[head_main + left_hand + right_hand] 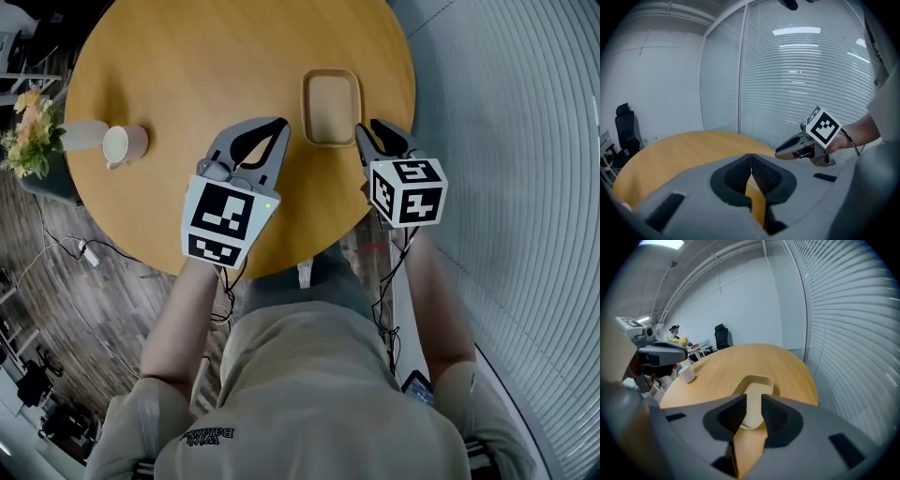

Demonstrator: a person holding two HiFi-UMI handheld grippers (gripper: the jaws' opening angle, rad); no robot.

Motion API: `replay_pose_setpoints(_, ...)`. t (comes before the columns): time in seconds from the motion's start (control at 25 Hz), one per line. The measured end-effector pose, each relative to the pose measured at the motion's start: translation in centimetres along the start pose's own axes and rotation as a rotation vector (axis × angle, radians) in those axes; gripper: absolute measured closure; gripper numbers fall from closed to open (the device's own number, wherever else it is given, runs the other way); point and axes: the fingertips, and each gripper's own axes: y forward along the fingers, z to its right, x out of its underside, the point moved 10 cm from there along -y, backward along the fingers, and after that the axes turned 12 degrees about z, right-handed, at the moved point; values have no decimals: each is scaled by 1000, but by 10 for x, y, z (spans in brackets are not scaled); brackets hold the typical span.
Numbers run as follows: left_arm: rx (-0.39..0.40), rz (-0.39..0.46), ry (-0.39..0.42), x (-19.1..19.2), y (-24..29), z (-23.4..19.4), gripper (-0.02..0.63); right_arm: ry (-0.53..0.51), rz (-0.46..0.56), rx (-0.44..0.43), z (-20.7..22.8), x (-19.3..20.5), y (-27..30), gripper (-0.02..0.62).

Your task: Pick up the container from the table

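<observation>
A shallow tan container lies empty on the round wooden table, toward its right side. My right gripper hovers at the container's near right corner, its jaws a narrow gap apart with nothing between them. In the right gripper view the container shows just beyond that gripper, through the gap. My left gripper hangs over the table just left of the container, shut and empty. In the left gripper view its pads meet, and the right gripper shows at the right.
A white mug lies on its side at the table's left, also seen in the right gripper view. Flowers stand off the table's left edge. A wall of window blinds runs close on the right. A black office chair stands beyond the table.
</observation>
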Motion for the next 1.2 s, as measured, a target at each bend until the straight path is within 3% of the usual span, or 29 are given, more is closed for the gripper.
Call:
replay_pose_setpoints(0.48, 28, -38, -46, 39, 15, 0, 584, 21, -136, 27, 17, 51, 34, 511)
replay_pose_setpoints(0.96, 51, -62, -94, 58, 21, 4, 584, 4, -201, -4, 18, 62, 50, 511)
replay_pose_setpoints(1.2, 33, -77, -96, 67, 14, 3, 584, 13, -200, 43, 19, 69, 56, 551)
